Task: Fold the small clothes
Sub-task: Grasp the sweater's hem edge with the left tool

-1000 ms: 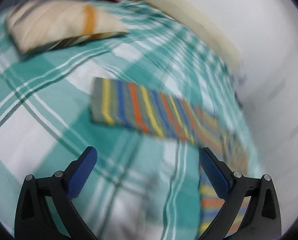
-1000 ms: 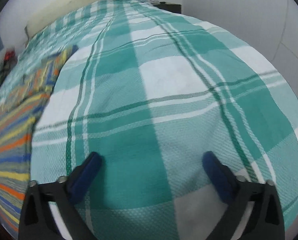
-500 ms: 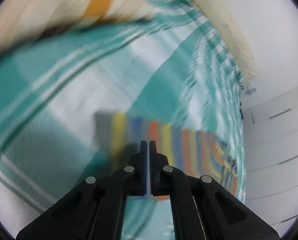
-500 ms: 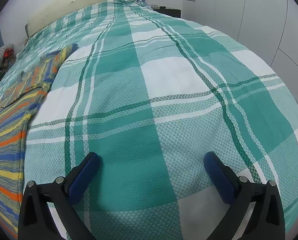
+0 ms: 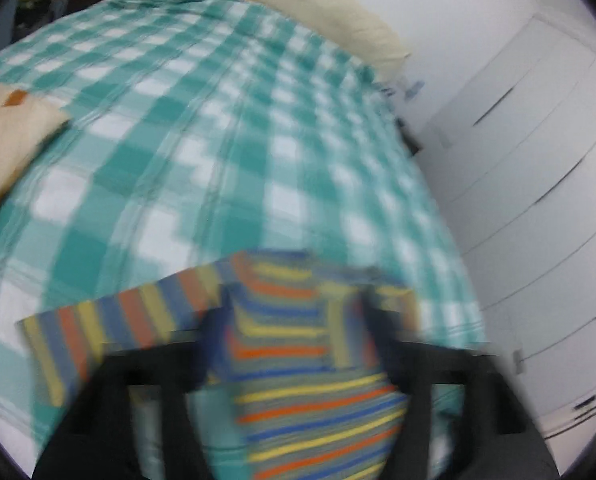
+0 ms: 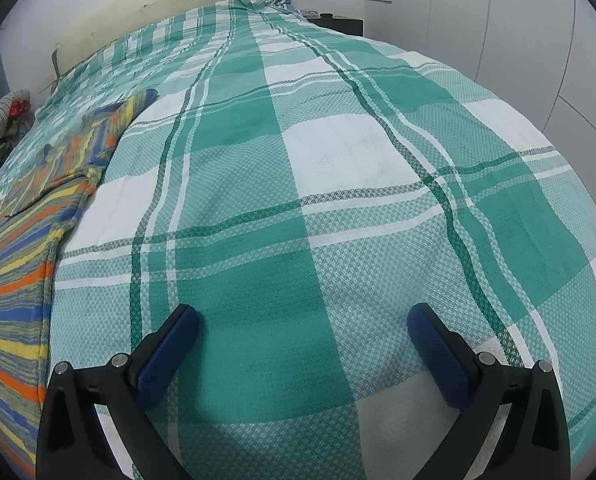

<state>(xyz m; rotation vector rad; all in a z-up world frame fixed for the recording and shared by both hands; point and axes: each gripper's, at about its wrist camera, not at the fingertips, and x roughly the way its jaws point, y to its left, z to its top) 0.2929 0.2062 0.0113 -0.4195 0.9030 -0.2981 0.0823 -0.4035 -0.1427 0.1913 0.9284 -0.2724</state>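
Left wrist view, blurry. Pillow, cream with an orange patch, at the left edge on the bedspread, green-and-white check. Striped shirt fills the lower centre: one sleeve runs out to lower left, flat on the bedspread, the body drops toward the bottom edge. My left gripper sits over it at the bottom, fingers smeared dark. Jaws are opening, wide apart now. Shirt shows in the gap between them, but I see no pad pressing on it, so I read it as let go. Cream headboard along the top, white wardrobe on the right.

Right wrist view, sharp. Shirt lies along the left edge, stripes in orange, yellow, blue and grey, its far end reaching toward the upper left. A clutter of small things at the far left edge beyond it, too small to name. Bedspread takes the whole centre. My right gripper at the bottom centre, blue pads spread wide, nothing between them, only bedspread below. Well apart from the shirt. Headboard upper left, wardrobe doors upper right.
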